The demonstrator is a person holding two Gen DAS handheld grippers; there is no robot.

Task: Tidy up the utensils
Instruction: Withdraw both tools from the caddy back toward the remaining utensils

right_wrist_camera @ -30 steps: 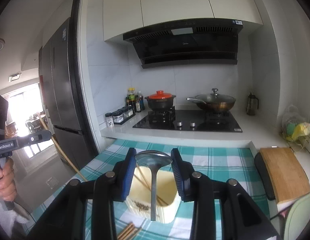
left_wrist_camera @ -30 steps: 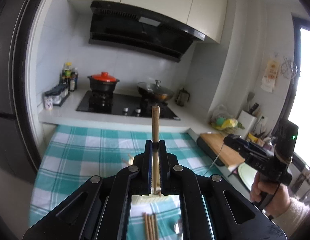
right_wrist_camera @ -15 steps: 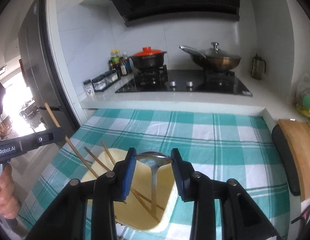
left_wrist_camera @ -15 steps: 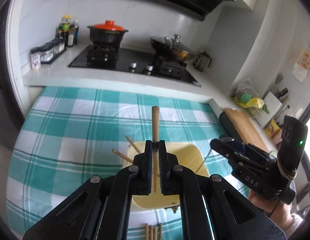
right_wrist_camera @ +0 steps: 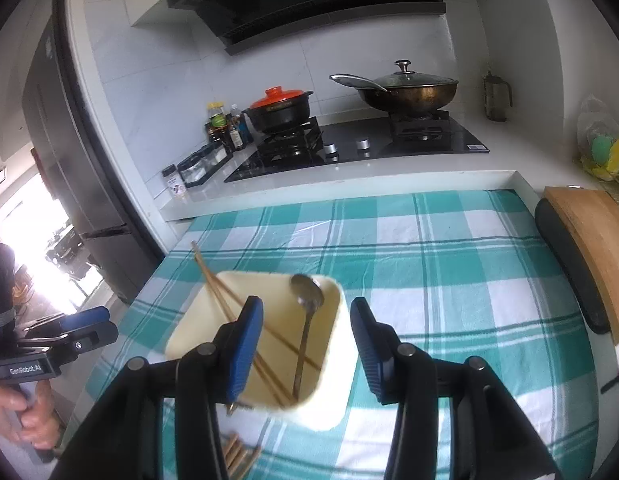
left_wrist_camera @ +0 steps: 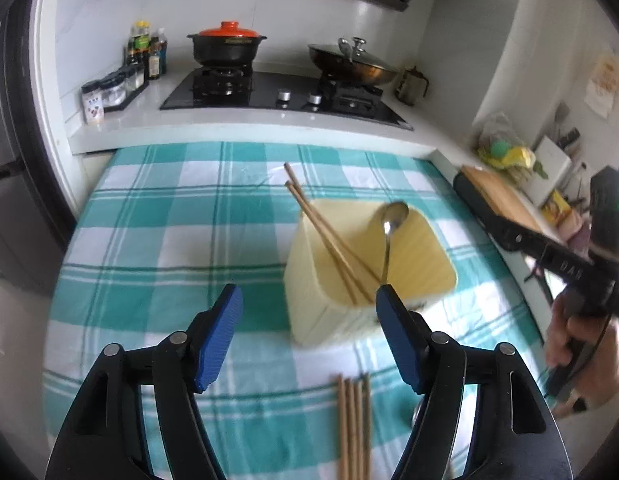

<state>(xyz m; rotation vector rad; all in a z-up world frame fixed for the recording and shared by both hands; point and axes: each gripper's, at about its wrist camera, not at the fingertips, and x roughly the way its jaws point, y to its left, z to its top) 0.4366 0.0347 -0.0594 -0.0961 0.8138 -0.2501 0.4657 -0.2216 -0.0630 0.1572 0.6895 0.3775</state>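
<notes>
A pale yellow square container [left_wrist_camera: 321, 312] [right_wrist_camera: 333, 364] stands on the teal checked cloth [left_wrist_camera: 169, 240]. Wooden chopsticks [left_wrist_camera: 321, 224] [right_wrist_camera: 221, 296] and a metal spoon [left_wrist_camera: 389, 228] [right_wrist_camera: 307, 300] lean inside it. My left gripper [left_wrist_camera: 306, 304] hovers just in front of the container, its jaws opening wide with nothing gripped. My right gripper [right_wrist_camera: 305, 312] hangs over the container, jaws opening; the spoon stands between them, free of the pads. Several loose chopsticks [left_wrist_camera: 351, 420] [right_wrist_camera: 237, 456] lie on the cloth nearby, with a second spoon [left_wrist_camera: 415, 416] mostly hidden behind a finger.
A person's hands hold the other gripper at each view's edge: right gripper [left_wrist_camera: 509, 236], left gripper [right_wrist_camera: 81, 320]. Behind the table runs a counter with a red-lidded pot [left_wrist_camera: 225, 44], a wok [left_wrist_camera: 349, 64] and condiment bottles [left_wrist_camera: 145, 56]. A wooden cutting board [right_wrist_camera: 589, 248] lies right; a dark fridge [right_wrist_camera: 69, 160] stands left.
Both grippers came down to the container. The left let go of its chopstick, which now leans inside. The right's jaws widened and the spoon rests in the container.
</notes>
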